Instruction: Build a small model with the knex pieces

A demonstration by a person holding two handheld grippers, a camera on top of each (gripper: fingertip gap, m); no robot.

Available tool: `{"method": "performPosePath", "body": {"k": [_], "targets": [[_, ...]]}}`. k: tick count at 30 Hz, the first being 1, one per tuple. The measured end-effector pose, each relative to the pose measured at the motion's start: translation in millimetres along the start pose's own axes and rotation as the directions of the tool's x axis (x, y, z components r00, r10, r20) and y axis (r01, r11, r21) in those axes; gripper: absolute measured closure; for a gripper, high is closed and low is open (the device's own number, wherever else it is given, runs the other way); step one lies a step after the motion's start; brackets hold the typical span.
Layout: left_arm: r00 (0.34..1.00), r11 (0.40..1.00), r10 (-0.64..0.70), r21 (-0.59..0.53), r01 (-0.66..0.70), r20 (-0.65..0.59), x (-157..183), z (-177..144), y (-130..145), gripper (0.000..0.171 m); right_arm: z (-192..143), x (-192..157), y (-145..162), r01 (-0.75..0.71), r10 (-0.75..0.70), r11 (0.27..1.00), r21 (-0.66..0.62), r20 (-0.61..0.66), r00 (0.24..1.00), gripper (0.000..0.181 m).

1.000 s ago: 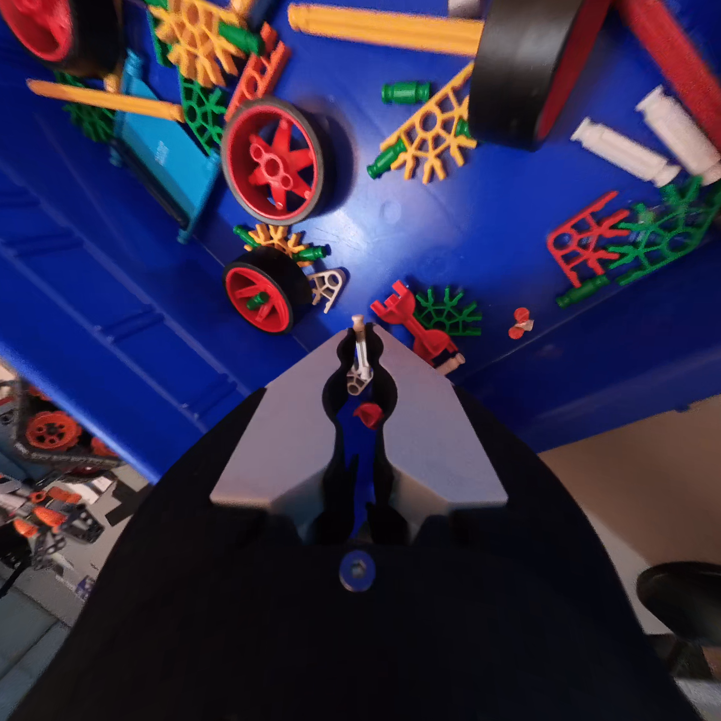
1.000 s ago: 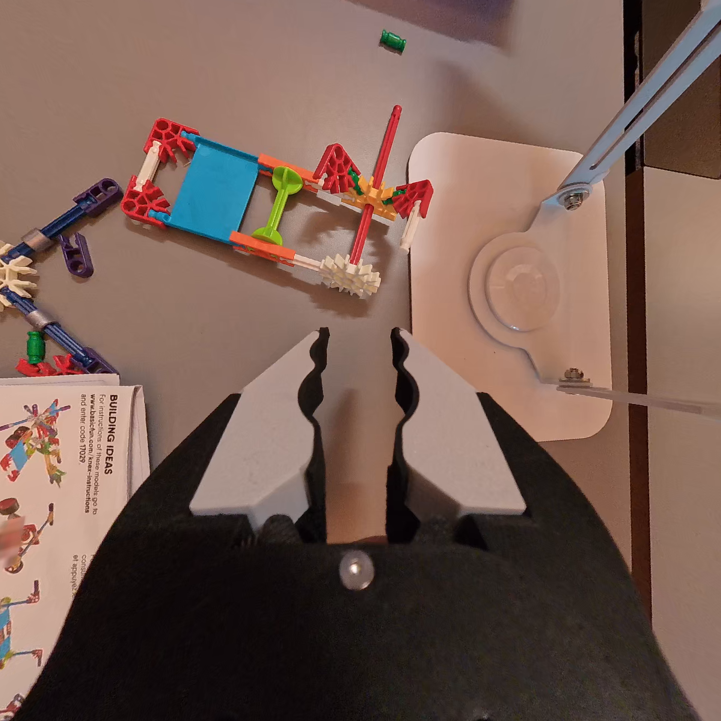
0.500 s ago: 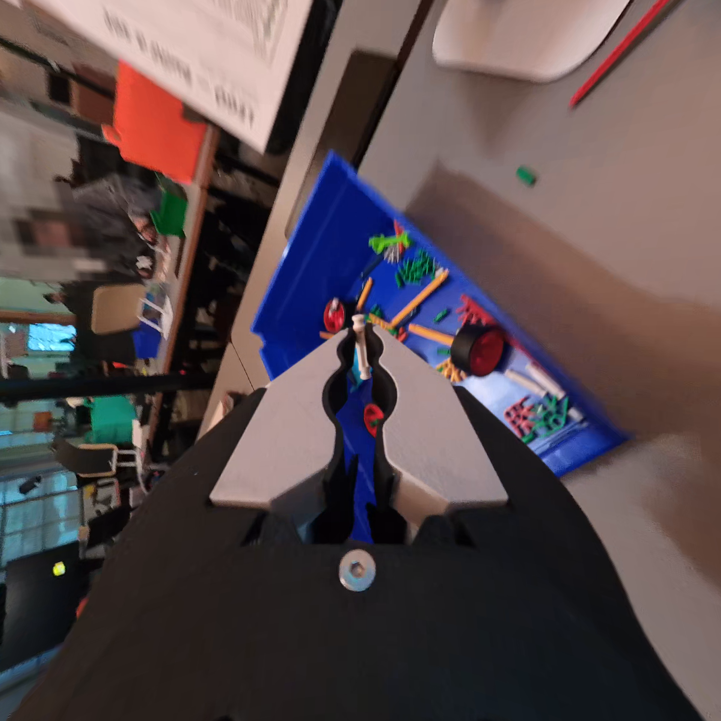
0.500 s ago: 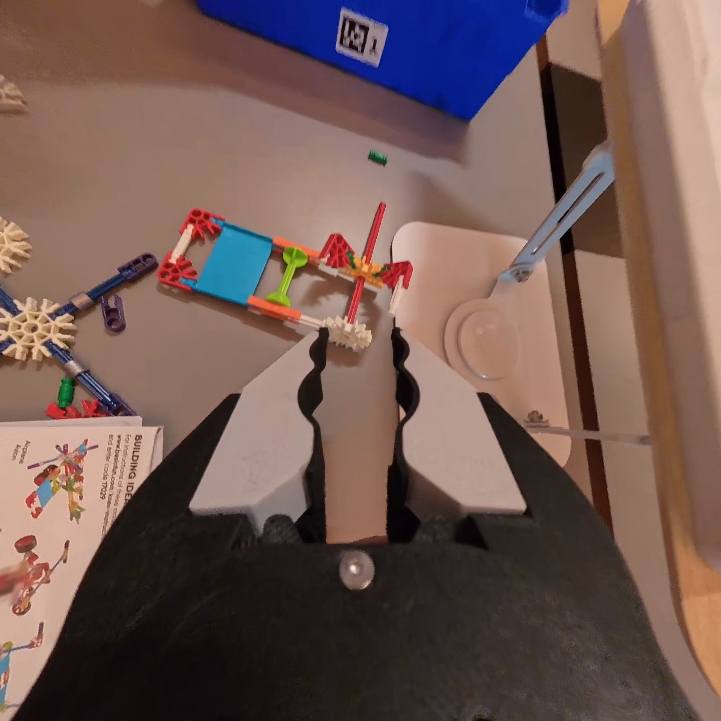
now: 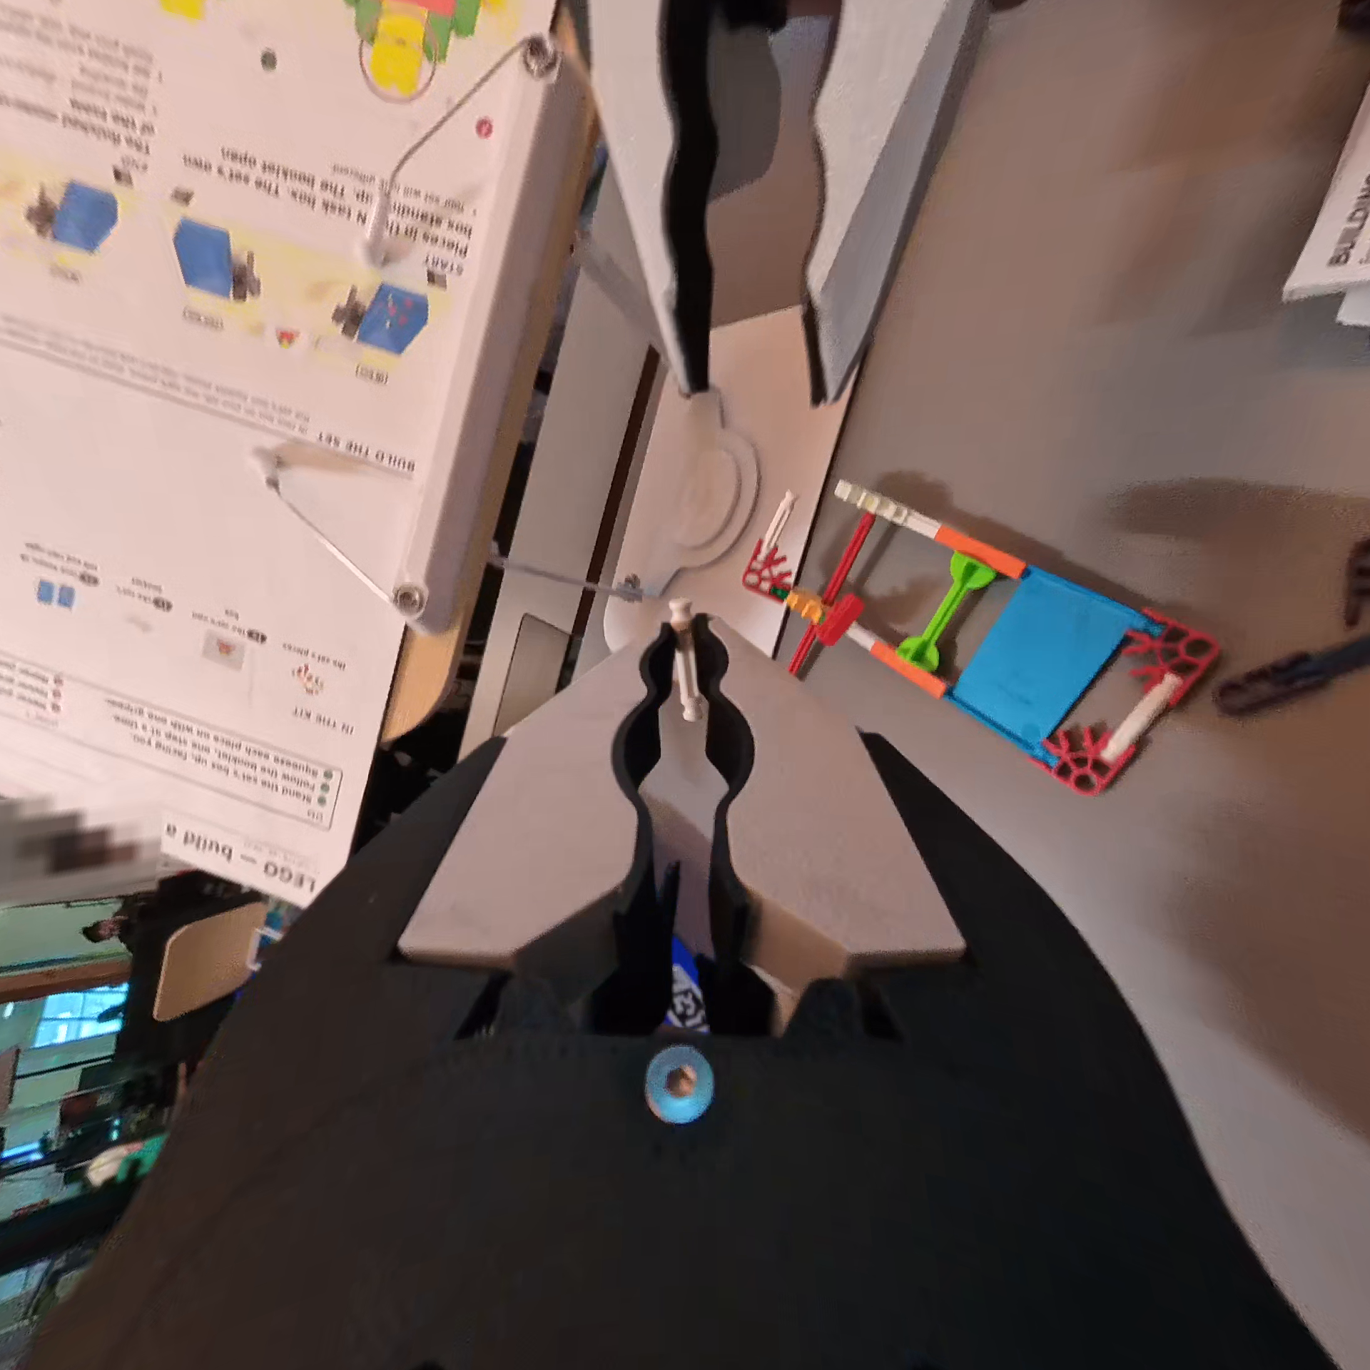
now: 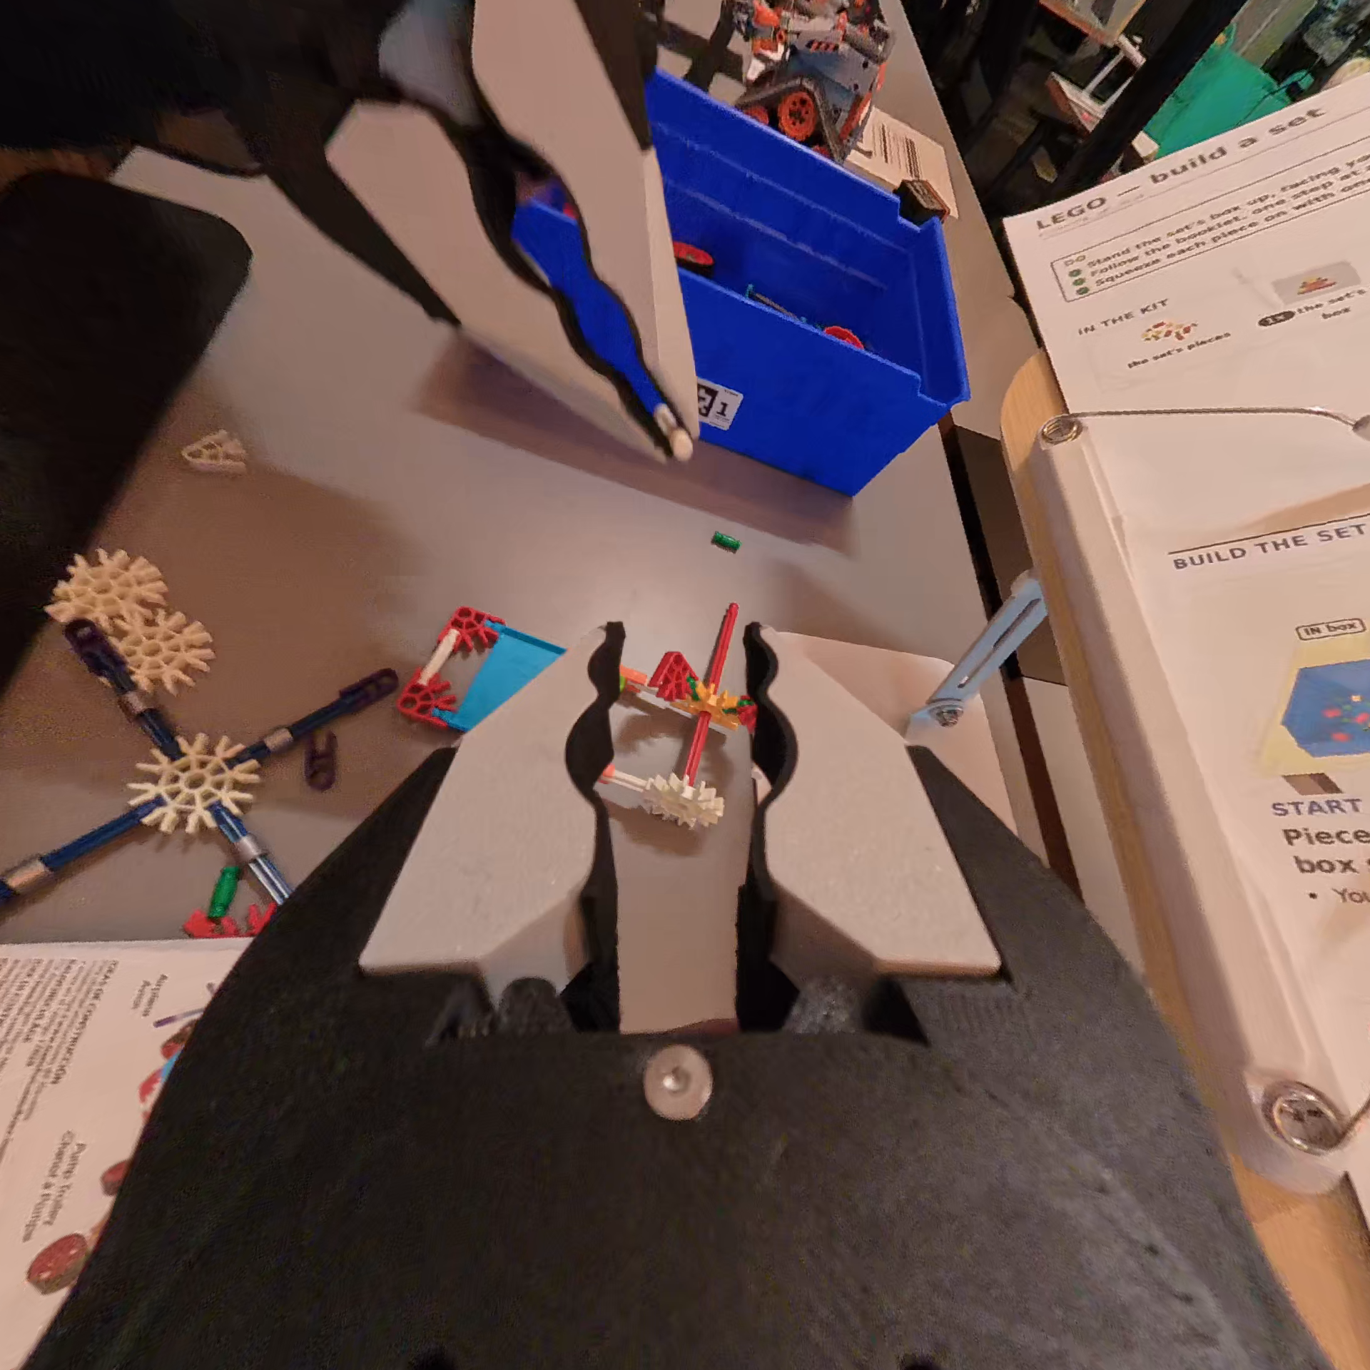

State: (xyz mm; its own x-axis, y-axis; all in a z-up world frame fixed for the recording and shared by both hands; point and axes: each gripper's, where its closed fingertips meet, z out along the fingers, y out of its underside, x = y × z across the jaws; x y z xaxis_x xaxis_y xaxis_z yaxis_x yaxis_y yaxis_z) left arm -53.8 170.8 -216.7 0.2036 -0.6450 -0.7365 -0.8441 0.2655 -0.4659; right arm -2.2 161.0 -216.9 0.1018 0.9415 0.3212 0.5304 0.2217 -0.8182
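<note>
My left gripper (image 5: 686, 630) is shut on a small white rod (image 5: 686, 663) and holds it in the air above the table. It also shows in the right wrist view (image 6: 671, 437), in front of the blue bin (image 6: 815, 400). A partly built toy frame (image 5: 1038, 667) lies on the grey table, with a blue panel (image 6: 511, 667), red corner connectors, a green rod, a long red rod (image 6: 712, 689) and a white gear-like connector (image 6: 682, 801). My right gripper (image 6: 682, 637) is open and empty, with the frame's red-rod end seen between its fingers. It also shows in the left wrist view (image 5: 756, 385).
An upright board with an instruction sheet (image 6: 1223, 519) stands at the right on a white base (image 5: 786, 445). A booklet (image 6: 74, 1075) lies front left. A white snowflake-and-blue-rod assembly (image 6: 193, 786), a loose green piece (image 6: 725, 541) and a white connector (image 6: 215, 452) lie on the table. Tip to tip, the grippers are about 6 centimetres apart. My right tips are roughly 12 centimetres from the white gear-like connector (image 6: 682, 801).
My left gripper came up out of the blue bin with the white rod and swung over beside the frame. My right gripper tilted and drew in toward the frame's red-rod end.
</note>
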Motion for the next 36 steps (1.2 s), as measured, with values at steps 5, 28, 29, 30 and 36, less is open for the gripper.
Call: {"method": "performPosePath", "body": {"k": [5,28,29,30,36], "targets": [[0.999,0.996,-0.02,0.085,0.017,0.029,12.2,14.4,-28.0,0.169,-2.0,-3.0,-0.8,0.003,-0.004,0.999,0.032,0.034,0.999,0.148],[0.985,0.966,-0.174,0.192,0.171,-0.004,25.9,39.7,-37.4,0.169,16.9,-9.0,21.4,0.118,-0.118,0.989,-0.086,0.008,0.993,0.152],[0.985,0.966,-0.173,0.195,0.17,-0.003,25.7,39.6,-37.5,0.169,16.8,-8.8,21.4,0.117,-0.117,0.989,-0.086,0.007,0.993,0.152],[0.985,0.965,-0.174,0.197,0.171,-0.005,26.1,39.5,-37.5,0.169,16.6,-8.5,21.5,0.117,-0.117,0.989,-0.086,0.007,0.993,0.152],[0.98,0.956,-0.199,0.212,0.2,-0.028,27.0,39.4,-40.2,0.169,16.9,-9.0,20.5,0.154,-0.156,0.984,-0.094,-0.009,0.988,0.153]]}}
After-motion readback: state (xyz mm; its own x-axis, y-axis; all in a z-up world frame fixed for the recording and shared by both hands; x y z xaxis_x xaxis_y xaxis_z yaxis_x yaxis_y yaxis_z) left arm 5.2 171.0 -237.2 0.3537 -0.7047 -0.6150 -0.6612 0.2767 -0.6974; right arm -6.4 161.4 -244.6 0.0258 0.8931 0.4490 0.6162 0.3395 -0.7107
